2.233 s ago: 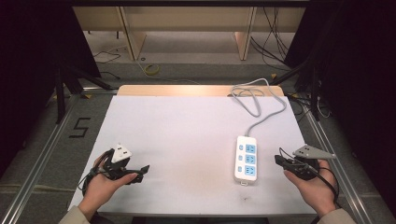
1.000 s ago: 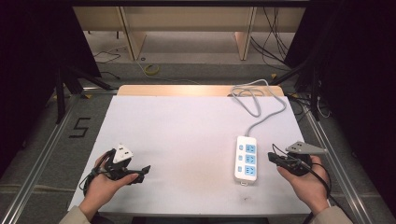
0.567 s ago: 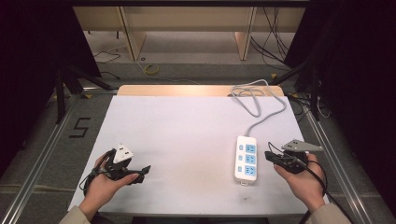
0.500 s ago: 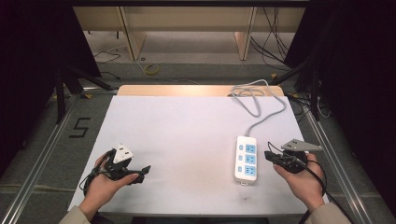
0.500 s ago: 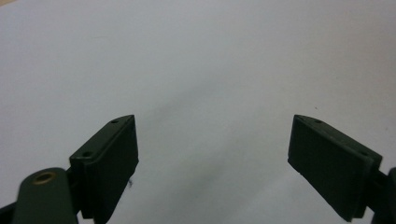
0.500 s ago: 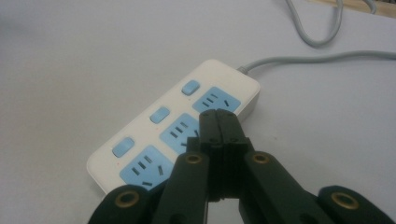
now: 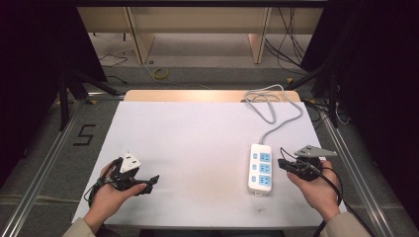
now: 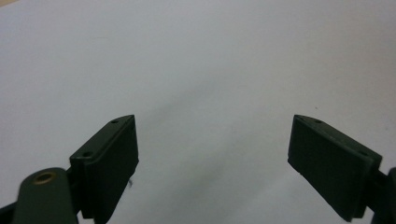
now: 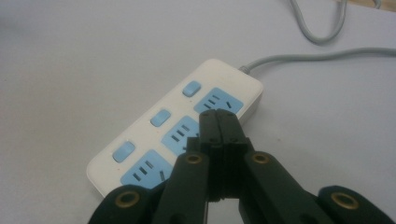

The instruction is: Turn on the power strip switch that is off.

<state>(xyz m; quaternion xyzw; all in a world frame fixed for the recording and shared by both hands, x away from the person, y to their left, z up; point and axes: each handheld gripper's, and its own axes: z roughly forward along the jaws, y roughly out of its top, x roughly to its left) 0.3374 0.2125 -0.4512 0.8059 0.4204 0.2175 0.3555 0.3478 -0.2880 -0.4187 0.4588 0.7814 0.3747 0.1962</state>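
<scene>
A white power strip (image 7: 260, 169) with three blue sockets and blue switches lies on the right half of the white table (image 7: 197, 143); its grey cord (image 7: 274, 106) loops toward the far edge. My right gripper (image 7: 281, 163) is shut with nothing in it, its tip just right of the strip. In the right gripper view the closed jaws hang over the strip's (image 9: 180, 130) middle socket. My left gripper (image 7: 153, 179) rests near the front left, held by a hand, jaws wide open over bare table (image 8: 210, 93), nothing between the fingers (image 8: 109, 158).
The table's front edge runs just below both hands. A wooden strip (image 7: 197, 95) borders the far edge. Beyond it lie floor cables and a yellow coil (image 7: 159, 74). Metal rails flank the table, with a "5" mark (image 7: 84, 134) at the left.
My right gripper has moved left toward the power strip, ending close beside it. The left gripper has stayed put.
</scene>
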